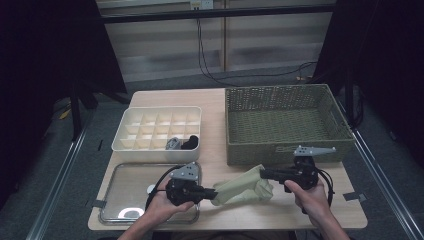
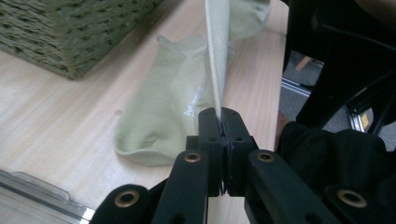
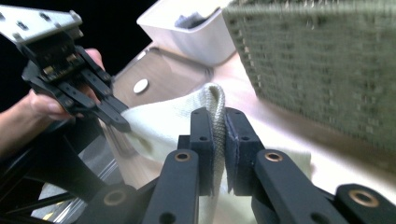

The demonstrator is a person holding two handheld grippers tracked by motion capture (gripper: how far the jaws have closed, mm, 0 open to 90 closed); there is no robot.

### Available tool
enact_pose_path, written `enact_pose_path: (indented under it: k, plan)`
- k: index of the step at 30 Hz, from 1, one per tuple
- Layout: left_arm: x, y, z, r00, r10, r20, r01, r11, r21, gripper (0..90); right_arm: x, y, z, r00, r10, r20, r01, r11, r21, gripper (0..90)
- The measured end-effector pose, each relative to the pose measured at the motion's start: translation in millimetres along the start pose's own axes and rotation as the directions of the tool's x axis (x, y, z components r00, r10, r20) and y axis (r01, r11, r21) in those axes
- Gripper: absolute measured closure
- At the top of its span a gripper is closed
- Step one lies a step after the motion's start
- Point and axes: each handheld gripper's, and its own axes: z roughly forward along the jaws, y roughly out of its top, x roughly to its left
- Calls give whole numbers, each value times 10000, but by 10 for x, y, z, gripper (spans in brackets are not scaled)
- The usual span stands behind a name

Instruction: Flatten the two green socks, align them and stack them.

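Left tongs (image 1: 216, 193) clamped tight on one end of sock (image 1: 245, 184) | right tongs (image 1: 263, 173) pinch its cuff | I hold it stretched just before basket (image 1: 284, 150), above second sock (image 2: 163, 116) on table (image 1: 215, 150), likely to pair them.

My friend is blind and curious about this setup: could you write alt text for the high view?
A person holds a pale green sock stretched between the left gripper and the right gripper above a wooden table. Behind stand an empty woven basket and a white divided box; a metal tray lies at the left.
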Motion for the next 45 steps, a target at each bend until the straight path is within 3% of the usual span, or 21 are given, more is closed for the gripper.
enact_pose_path:
  k: [3, 7, 15, 18, 20, 28, 30, 36, 42, 45]
  plan:
    - [15, -6, 37, 10000, 29, -67, -27, 9997, 258, 886, -53, -95, 17, 9998, 186, 57, -187, 9996, 217, 836]
    - [105, -32, 111, 9995, -228, -212, 239, 9983, 528, 885, -141, -161, 93, 9992, 268, 291, -285, 9978, 597, 832]
    - [285, -42, 185, 9952, -635, -749, 687, 9952, 699, 856, -326, -236, 184, 9954, 410, 864, -502, 9930, 1071, 803]
    - [340, -48, 208, 9927, -756, -944, 811, 9952, 549, 830, -369, -243, 191, 9938, 336, 1061, -454, 9928, 1108, 751]
    - [361, -51, 203, 9898, -859, -1138, 914, 9948, 441, 768, -395, -242, 186, 9918, 400, 1217, -531, 9929, 1061, 711]
    - [339, -80, 104, 9825, -1014, -1564, 1051, 9944, 151, 634, -395, -254, 156, 9894, 154, 1445, -318, 9932, 1121, 671]
    - [293, -95, 66, 9814, -1062, -1602, 1080, 9942, 24, 630, -391, -273, 163, 9877, 64, 1559, -255, 9924, 1207, 671]
    - [177, -183, 73, 9874, -957, -1259, 962, 9954, -16, 698, -393, -340, 203, 9834, -71, 1812, -224, 9869, 1599, 672]
    - [214, -159, 210, 9897, -975, -1051, 985, 9951, 46, 684, -389, -373, 261, 9754, -426, 2161, 11, 9820, 1887, 668]
    - [233, -149, 280, 9906, -907, -1028, 943, 9950, 313, 682, -392, -400, 305, 9723, -560, 2270, 65, 9769, 2135, 679]
